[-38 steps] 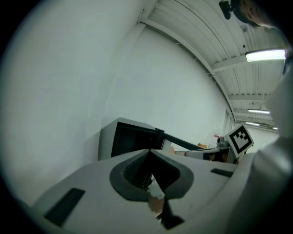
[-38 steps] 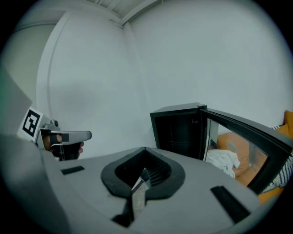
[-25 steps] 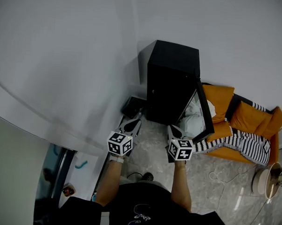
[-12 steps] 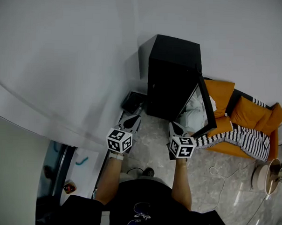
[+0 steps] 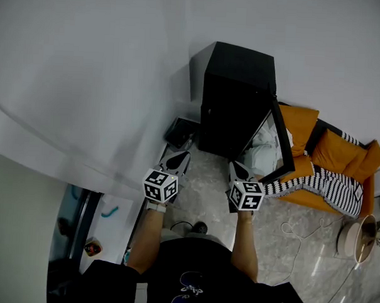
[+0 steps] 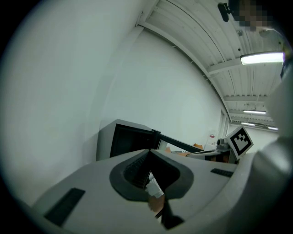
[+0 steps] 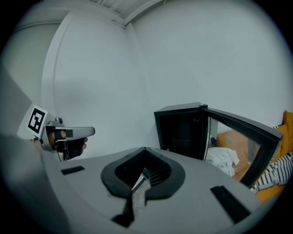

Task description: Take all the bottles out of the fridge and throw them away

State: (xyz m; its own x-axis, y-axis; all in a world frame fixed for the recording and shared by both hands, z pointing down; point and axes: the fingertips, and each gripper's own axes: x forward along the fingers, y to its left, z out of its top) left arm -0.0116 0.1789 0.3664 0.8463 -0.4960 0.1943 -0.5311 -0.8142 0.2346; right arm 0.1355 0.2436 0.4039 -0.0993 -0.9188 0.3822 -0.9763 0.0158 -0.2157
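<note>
1. Holding both claws out ahead of us, we face the black mini fridge [image 5: 233, 99]. It stands on the floor against the white wall, at about 12 o'clock from our hands.
2. The left claw [image 5: 179, 158] is pinched closed with nothing held; in its own view the two pads meet at the tip.
3. The right claw [image 5: 236, 169] is likewise closed tight and empty, near the fridge's lower front edge.
4. The fridge door [image 5: 282, 140] stands swung open toward 2 o'clock. The inside is too dark for us to make out any bottle.
5. A crumpled white cloth [image 5: 264, 156] lies beyond the glass door, at 2 o'clock from the right claw.
6. Orange cushions [image 5: 331, 157] and a black-and-white striped blanket [image 5: 330, 188] lie at 3 o'clock from the fridge.
7. A flat black object [image 5: 178, 133] sits on the floor by the wall, at 9 o'clock from the fridge's foot. We cannot tell what it is.
</note>
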